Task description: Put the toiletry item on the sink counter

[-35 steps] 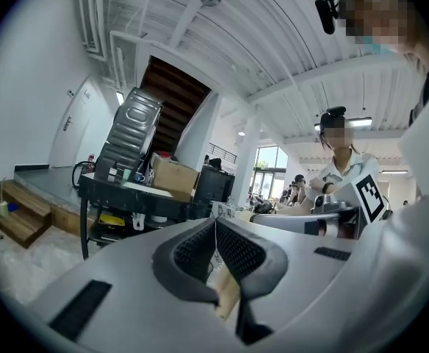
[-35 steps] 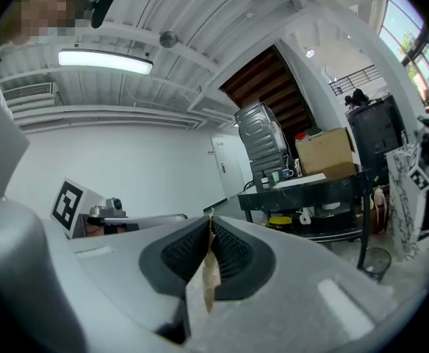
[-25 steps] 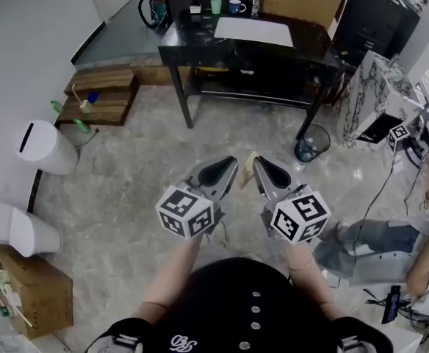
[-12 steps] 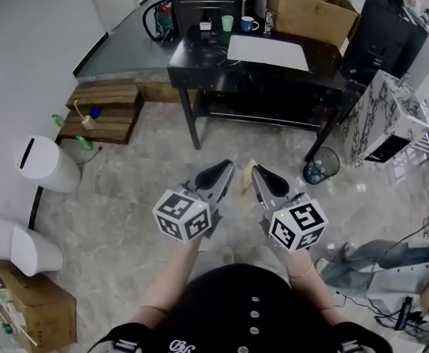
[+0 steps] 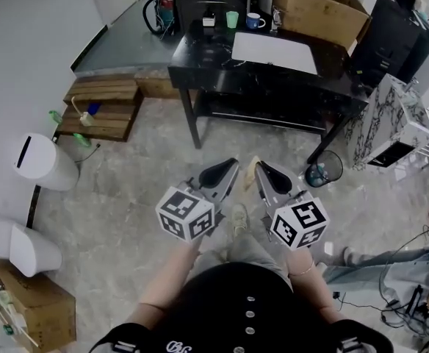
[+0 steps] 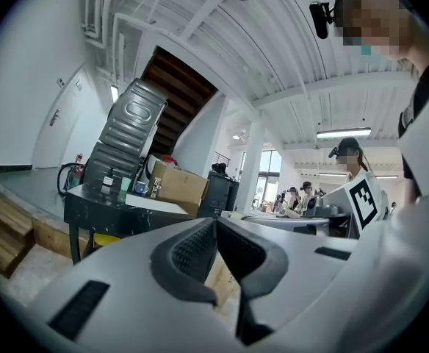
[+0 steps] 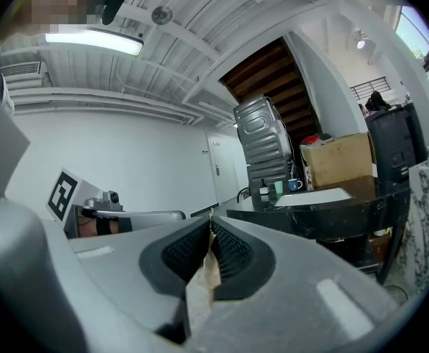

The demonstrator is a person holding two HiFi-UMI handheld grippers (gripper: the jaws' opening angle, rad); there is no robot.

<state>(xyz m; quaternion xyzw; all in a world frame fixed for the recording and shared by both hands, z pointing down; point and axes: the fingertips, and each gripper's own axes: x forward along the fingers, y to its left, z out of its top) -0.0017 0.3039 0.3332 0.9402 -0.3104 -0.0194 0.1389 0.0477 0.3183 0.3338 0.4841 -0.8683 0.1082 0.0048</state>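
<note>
Inside the right gripper (image 7: 209, 226), closed jaws pinch a thin beige packet (image 7: 200, 293).

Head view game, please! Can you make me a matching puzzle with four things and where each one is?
Things:
1. blue ceramic mug
2. white rounded bin with a dark slot
3. thin beige paper packet
4. round dark wastebasket

Places:
A. pinched in the right gripper
B. on the floor at the foot of a leg of the black table
C. on the floor by the white wall
D. on the black table, next to a green cup

Pairs: 1-D, 2-C, 3-A, 4-B.
</note>
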